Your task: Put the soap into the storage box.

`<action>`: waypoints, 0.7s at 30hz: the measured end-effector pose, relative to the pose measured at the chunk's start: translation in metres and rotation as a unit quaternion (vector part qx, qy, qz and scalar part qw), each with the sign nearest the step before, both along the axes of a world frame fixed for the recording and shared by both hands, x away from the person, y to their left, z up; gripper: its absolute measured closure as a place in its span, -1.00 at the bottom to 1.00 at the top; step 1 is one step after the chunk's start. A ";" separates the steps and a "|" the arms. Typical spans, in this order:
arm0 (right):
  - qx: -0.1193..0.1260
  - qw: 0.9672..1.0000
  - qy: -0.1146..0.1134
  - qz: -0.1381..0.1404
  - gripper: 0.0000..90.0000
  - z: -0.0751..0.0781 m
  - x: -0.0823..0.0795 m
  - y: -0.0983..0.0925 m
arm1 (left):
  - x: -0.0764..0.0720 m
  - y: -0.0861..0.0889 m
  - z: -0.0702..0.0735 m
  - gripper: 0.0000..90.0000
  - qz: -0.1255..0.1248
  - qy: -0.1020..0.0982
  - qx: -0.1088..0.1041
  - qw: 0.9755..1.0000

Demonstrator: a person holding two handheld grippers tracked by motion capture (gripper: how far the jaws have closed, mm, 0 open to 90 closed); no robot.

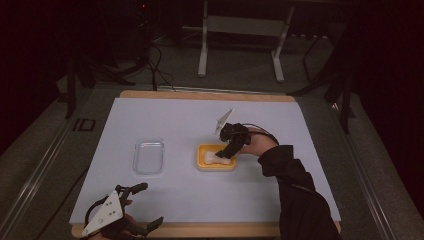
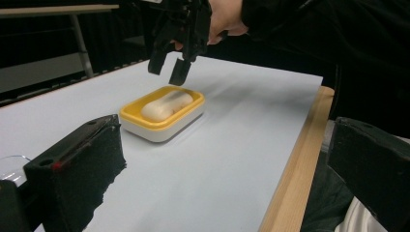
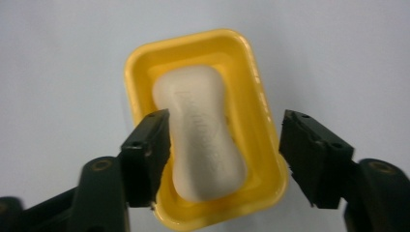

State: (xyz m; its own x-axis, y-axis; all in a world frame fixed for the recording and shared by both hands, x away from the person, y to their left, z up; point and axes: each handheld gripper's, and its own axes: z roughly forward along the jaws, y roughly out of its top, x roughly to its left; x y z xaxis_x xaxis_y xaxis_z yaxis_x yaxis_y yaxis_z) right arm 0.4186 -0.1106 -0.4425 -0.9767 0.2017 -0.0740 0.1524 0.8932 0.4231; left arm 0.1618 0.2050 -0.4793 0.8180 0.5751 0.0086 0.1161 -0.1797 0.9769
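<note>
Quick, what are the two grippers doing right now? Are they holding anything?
Left gripper: jaws open, holding nothing.
Right gripper: jaws open above the soap in the yellow dish, holding nothing.

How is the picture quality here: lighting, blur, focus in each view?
High view: dim, room behind nearly black, table evenly lit, clear lid barely visible. Left gripper view: near jaws soft, soap dish fairly sharp, right gripper slightly smeared. Right gripper view: bright, soap and its embossed lettering soft, jaws blurred at the edges.
</note>
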 end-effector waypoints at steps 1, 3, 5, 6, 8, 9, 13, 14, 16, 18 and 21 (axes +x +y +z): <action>0.007 1.000 -0.007 -0.020 -0.31 0.001 0.000 -0.003 | 0.000 0.000 0.000 -1.00 0.000 0.000 0.000 1.000; 0.016 0.999 -0.005 -0.040 -0.39 0.001 0.000 -0.006 | 0.000 0.000 0.000 -1.00 0.001 0.001 0.001 1.000; 0.020 0.999 -0.007 -0.049 -0.41 0.002 -0.001 -0.009 | 0.000 0.000 0.000 -1.00 0.001 0.001 0.000 1.000; 0.025 0.998 0.005 -0.065 -0.64 0.003 0.000 -0.013 | 0.000 0.000 0.000 -1.00 0.001 0.001 0.000 1.000; 0.026 0.997 0.005 -0.071 -0.64 0.003 -0.001 -0.015 | 0.000 0.000 0.000 -1.00 0.001 0.002 -0.001 1.000; 0.026 0.997 0.007 -0.075 -0.67 0.003 -0.002 -0.017 | 0.000 0.000 0.000 -1.00 0.001 0.002 -0.001 1.000; 0.034 0.993 -0.013 -0.113 -0.70 0.003 -0.010 -0.027 | 0.001 -0.001 0.000 -1.00 -0.002 0.003 -0.001 1.000; 0.042 0.991 -0.016 -0.124 -0.70 0.004 -0.012 -0.029 | 0.001 -0.001 0.000 -1.00 -0.002 0.003 -0.001 1.000; 0.048 0.990 -0.021 -0.133 -0.70 0.003 -0.014 -0.033 | 0.001 -0.001 0.000 -1.00 -0.002 0.003 0.000 1.000; 0.059 0.986 -0.025 -0.153 -0.70 0.002 -0.017 -0.039 | 0.001 -0.001 0.000 -1.00 -0.001 0.003 -0.001 1.000; 0.064 0.980 -0.035 -0.184 -0.71 -0.002 -0.026 -0.055 | 0.001 0.000 0.000 -1.00 0.000 0.004 -0.002 1.000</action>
